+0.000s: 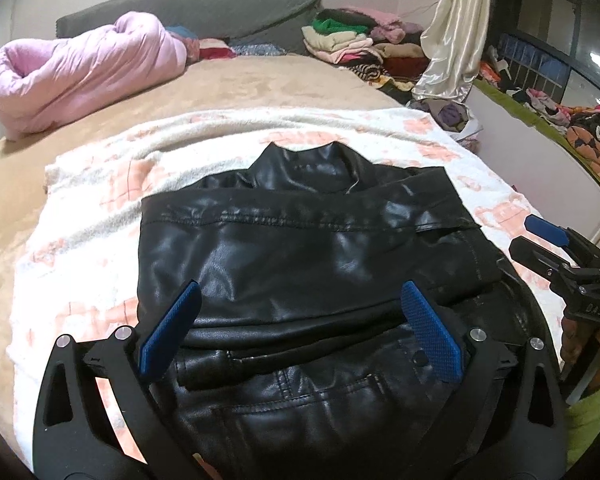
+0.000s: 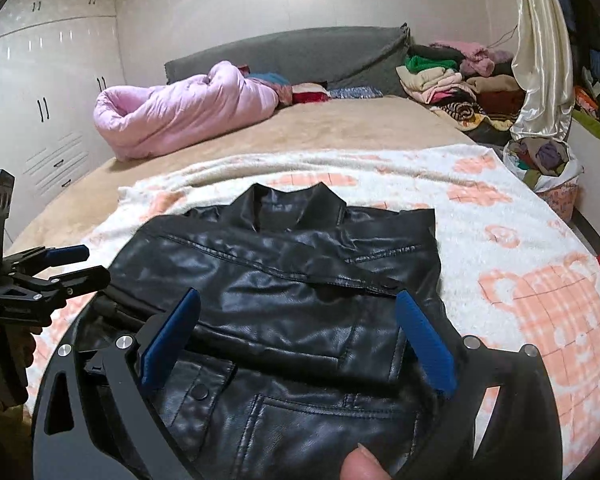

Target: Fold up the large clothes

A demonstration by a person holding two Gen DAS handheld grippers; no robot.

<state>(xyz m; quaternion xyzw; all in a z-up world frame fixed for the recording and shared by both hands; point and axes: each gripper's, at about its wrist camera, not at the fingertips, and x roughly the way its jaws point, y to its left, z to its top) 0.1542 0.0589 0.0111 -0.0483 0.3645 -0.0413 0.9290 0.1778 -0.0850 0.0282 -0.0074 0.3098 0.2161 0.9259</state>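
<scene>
Two spread, empty grippers, left gripper [image 1: 300, 328] and right gripper [image 2: 300, 336], above black leather jacket [image 1: 300, 248]; no legible labels

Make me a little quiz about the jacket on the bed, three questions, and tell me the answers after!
1. True or false: the black jacket lies on a white blanket with orange patterns.
2. Pick one. The pink quilt is: A) rolled up near the grey headboard; B) spread flat under the jacket; C) hanging from the ceiling.
3. Fill the gap: both grippers, the left gripper and the right gripper, have their jaws ____, with nothing clamped.

Key: 1 true; 2 A; 3 open.
</scene>
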